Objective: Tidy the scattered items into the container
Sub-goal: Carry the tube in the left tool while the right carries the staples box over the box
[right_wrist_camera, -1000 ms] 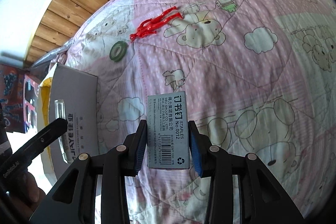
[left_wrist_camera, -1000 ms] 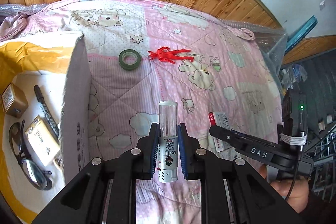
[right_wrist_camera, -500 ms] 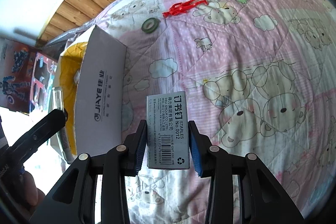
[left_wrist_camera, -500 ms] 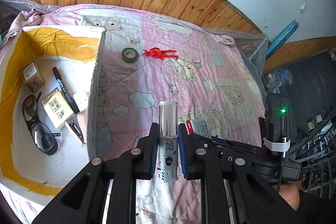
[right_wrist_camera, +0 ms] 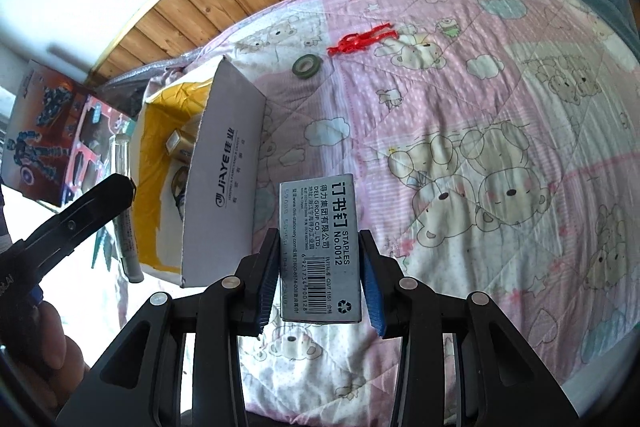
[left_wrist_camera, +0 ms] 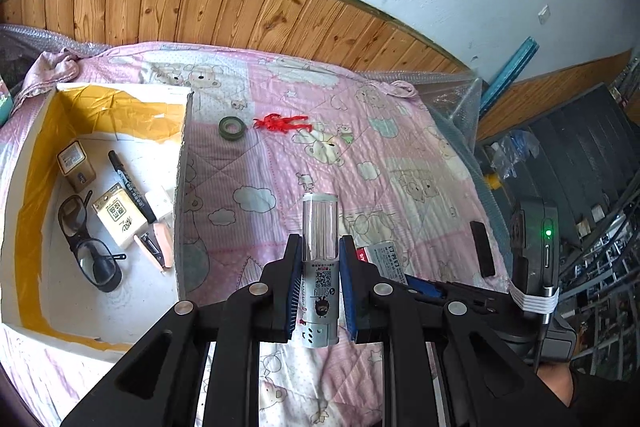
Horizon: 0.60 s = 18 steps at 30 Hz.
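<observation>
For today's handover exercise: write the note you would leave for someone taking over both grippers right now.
Left gripper: shut on the lighter, held above the quilt.
Right gripper: shut on the staples box, also above the quilt.
Done: glasses, marker, two small boxes and a few other bits lie in the cardboard box.
Left: drop both held items into the cardboard box, then fetch the green tape roll and the red string from the quilt.
</observation>
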Tool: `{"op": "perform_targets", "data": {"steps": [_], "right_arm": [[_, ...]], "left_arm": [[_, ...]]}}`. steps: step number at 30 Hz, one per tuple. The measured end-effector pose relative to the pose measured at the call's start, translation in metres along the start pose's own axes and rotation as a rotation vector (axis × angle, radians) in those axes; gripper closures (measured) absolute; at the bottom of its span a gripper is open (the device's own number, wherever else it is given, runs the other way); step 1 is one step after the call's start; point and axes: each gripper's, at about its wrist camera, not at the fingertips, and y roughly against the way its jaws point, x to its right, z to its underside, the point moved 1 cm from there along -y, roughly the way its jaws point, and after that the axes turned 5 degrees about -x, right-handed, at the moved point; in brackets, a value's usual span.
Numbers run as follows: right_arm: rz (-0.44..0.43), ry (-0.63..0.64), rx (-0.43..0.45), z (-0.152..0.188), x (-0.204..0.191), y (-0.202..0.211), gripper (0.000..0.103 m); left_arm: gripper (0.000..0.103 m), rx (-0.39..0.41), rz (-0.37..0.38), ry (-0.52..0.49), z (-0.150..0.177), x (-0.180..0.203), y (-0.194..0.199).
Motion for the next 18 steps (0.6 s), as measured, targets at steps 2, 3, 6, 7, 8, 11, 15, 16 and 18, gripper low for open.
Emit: {"op": "perform_targets", "data": {"steps": [2,3,6,7,8,11,15,16,18], "right_arm": [[-0.006,0.025,0.016,0.003,-0.008,0.006,0.063],[-0.012,0.032,0.026,0.005,-0.012,0.009,0.063],[-0.025,0.062,0.031,0.011,-0.025,0.011,0.063],[-0.027,0.075,0.029,0.013,-0.03,0.011,0.063],[-0.031,0.089,0.025,0.016,-0.035,0.01,0.063],[-0.042,0.132,0.018,0.024,-0.05,0.01,0.063],[-0.049,0.188,0.01,0.032,-0.07,0.01,0.063],[-0.051,0.199,0.009,0.034,-0.074,0.01,0.063],[-0.056,0.224,0.007,0.038,-0.083,0.01,0.063]], "left_arm": [[0.084,0.001,0.003,0.004,0.003,0.002,0.005],[0.084,0.0,0.001,0.004,0.005,0.003,0.007],[0.084,0.009,-0.008,-0.01,0.011,0.007,0.016],[0.084,0.016,-0.013,-0.015,0.013,0.008,0.019],[0.084,0.024,-0.018,-0.016,0.015,0.008,0.023],[0.084,0.045,-0.027,-0.002,0.022,0.004,0.033],[0.084,0.073,-0.041,0.027,0.033,-0.007,0.049],[0.084,0.08,-0.044,0.036,0.036,-0.01,0.053],[0.084,0.094,-0.046,0.058,0.043,-0.016,0.061]]}}
